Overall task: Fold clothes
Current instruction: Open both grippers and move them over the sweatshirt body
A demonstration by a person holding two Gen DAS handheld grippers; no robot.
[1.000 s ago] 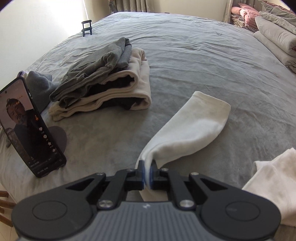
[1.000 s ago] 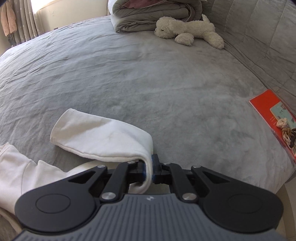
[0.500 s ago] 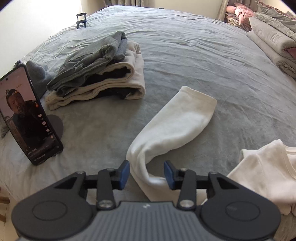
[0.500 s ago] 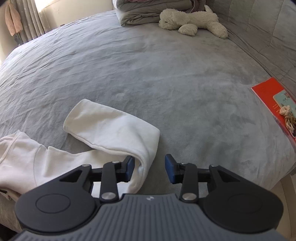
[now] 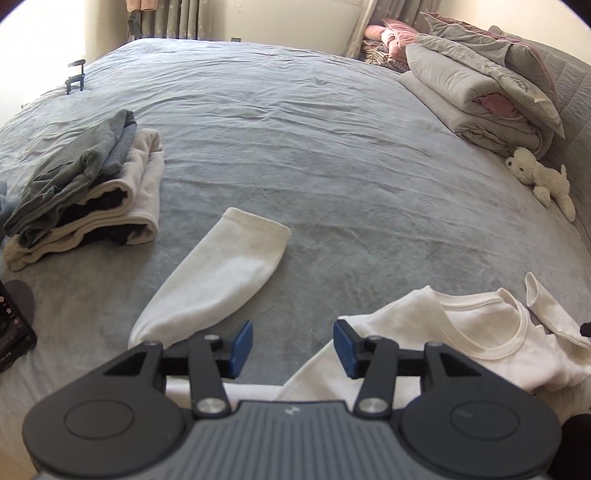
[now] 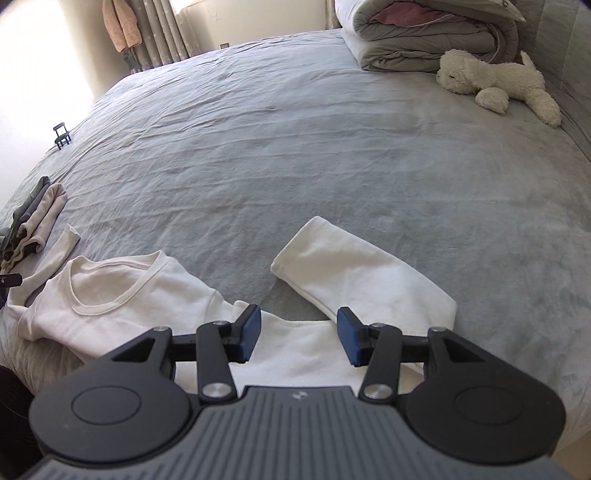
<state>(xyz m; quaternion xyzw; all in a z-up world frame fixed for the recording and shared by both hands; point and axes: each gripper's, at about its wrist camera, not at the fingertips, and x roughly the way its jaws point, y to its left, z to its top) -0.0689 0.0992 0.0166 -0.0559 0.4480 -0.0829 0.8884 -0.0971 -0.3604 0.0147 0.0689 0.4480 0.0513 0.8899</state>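
Left wrist view
Left claw [image 5: 293, 346]: jaws apart and opening, blue pads [image 5: 242, 346] clear of any cloth, only grey bed cover showing in the gap.
White top [image 5: 476, 343]: spread on the bed [image 5: 314, 147] at its near edge, round neckline facing up, to the right of the claw.
Left sleeve [image 5: 218, 284]: lying flat on the cover, angled up and away from the claw, cuff at the far end; its near end sits just beside the left pad, not touching.
Folded pile [image 5: 88, 192]: grey garment on top of cream ones, at the left, well apart from the top.
Phone [image 5: 13, 332]: standing at the left edge, only partly in frame.
Folded quilts [image 5: 480, 88]: stacked at the far right, a white plush dog [image 5: 539, 177] beside them.

Right wrist view
Right claw [image 6: 298, 335]: jaws apart and opening, nothing pinched; the white top lies below the gap.
White top [image 6: 122, 306]: neckline to the left of the claw, body running under it.
Right sleeve [image 6: 358, 273]: flat on the bed [image 6: 314, 147], angled away to the upper left, cuff at its far end, just beyond the right pad [image 6: 349, 339].
Plush dog [image 6: 495, 81]: far right, against the folded quilts [image 6: 424, 33].
Folded pile [image 6: 33, 218]: far left edge.
Small black stand [image 6: 62, 136]: on the far left part of the bed.
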